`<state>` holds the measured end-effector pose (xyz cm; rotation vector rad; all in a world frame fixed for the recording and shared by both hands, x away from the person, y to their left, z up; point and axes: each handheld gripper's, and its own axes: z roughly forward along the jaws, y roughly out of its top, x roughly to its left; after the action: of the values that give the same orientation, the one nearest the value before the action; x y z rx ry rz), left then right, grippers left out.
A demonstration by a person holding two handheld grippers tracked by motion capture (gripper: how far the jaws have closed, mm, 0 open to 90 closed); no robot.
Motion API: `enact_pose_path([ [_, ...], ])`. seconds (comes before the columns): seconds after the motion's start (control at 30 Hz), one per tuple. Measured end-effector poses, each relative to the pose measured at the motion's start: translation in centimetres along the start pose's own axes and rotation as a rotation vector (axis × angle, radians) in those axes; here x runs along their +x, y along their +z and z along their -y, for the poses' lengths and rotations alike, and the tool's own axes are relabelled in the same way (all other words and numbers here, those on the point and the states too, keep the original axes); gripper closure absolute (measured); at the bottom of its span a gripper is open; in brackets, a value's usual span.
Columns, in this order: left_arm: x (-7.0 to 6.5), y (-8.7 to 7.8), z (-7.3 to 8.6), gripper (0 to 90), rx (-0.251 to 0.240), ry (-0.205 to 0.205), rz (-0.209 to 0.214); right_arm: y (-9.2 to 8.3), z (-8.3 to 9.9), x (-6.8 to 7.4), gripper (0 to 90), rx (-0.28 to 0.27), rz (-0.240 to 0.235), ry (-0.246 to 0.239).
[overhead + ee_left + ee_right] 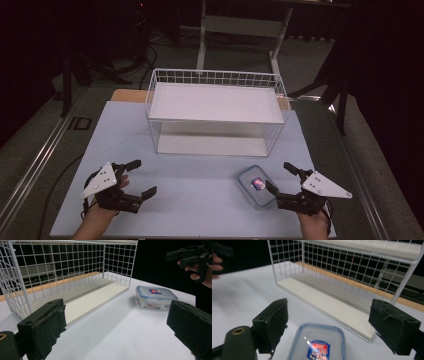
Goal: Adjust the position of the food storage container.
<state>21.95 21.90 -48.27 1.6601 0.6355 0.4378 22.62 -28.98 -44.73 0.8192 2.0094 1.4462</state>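
A small clear food box with a blue-rimmed lid (pixel 256 186) (pixel 155 297) (pixel 317 345) lies on the pale table, in front of the right end of a white wire shelf rack (pixel 216 111) (pixel 65 277) (pixel 352 282). My right gripper (pixel 282 177) (pixel 329 325) hovers open just beside and above the box, jaws spread with the lid below them. My left gripper (pixel 141 176) (pixel 117 325) is open near the table's front left, nothing between its jaws, pointing toward the rack and box.
The rack has an upper white shelf board (pixel 215 102) and a lower one (pixel 210 145), open at the front. The pale table (pixel 200 200) ends close behind the hands. A desk frame (pixel 240 30) stands on the dark floor beyond.
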Motion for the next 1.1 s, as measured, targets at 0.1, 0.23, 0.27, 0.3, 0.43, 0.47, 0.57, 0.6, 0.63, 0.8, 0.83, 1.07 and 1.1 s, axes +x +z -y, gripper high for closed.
enact_pose_path([
  [0.1,0.0,0.0,0.0,3.0,0.001,-0.001,-0.001,-0.4,-0.4,0.2,15.8,-0.018,0.011,0.019],
  [0.23,0.1,0.0,0.0,3.0,-0.006,-0.009,-0.003,-0.5,-0.9,0.5,13.6,-0.008,-0.015,0.022],
  [0.27,0.0,0.0,-0.1,3.0,-0.008,-0.005,-0.006,-0.4,-1.2,0.5,13.4,0.018,-0.048,0.036],
  [0.3,-0.1,0.1,-0.2,3.0,-0.010,0.002,-0.003,-0.3,-1.2,0.5,12.7,0.024,-0.074,0.055],
  [0.43,-0.3,0.1,-0.2,2.9,-0.005,0.013,0.001,-0.1,-1.2,0.2,14.0,0.041,-0.155,0.102],
  [0.47,-0.4,0.1,-0.2,3.0,-0.002,0.014,0.002,-0.1,-0.9,0.2,15.4,0.077,-0.112,0.107],
  [0.57,-0.3,0.1,-0.3,3.0,-0.005,0.011,0.001,-0.5,0.0,0.1,29.0,0.136,-0.102,0.109],
  [0.6,-0.3,0.1,-0.3,2.9,-0.005,0.011,0.001,-0.8,0.4,0.0,32.8,0.151,-0.097,0.111],
  [0.63,-0.3,0.2,-0.3,2.9,-0.008,0.010,0.001,-1.0,0.8,-0.2,35.8,0.168,-0.101,0.121],
  [0.8,-0.3,0.3,-0.2,2.9,-0.005,0.009,0.003,-2.2,2.8,-0.6,59.6,0.253,-0.114,0.112],
  [0.83,-0.3,0.3,-0.3,3.0,-0.004,0.012,0.003,-2.4,3.2,-0.7,64.0,0.273,-0.124,0.112],
  [1.07,-0.4,0.5,-0.3,2.9,0.000,0.019,0.005,-2.4,5.8,-1.7,90.0,0.400,-0.089,0.103],
  [1.1,-0.4,0.5,-0.3,3.0,0.000,0.019,0.005,-2.4,5.8,-1.7,90.0,0.400,-0.089,0.103],
])
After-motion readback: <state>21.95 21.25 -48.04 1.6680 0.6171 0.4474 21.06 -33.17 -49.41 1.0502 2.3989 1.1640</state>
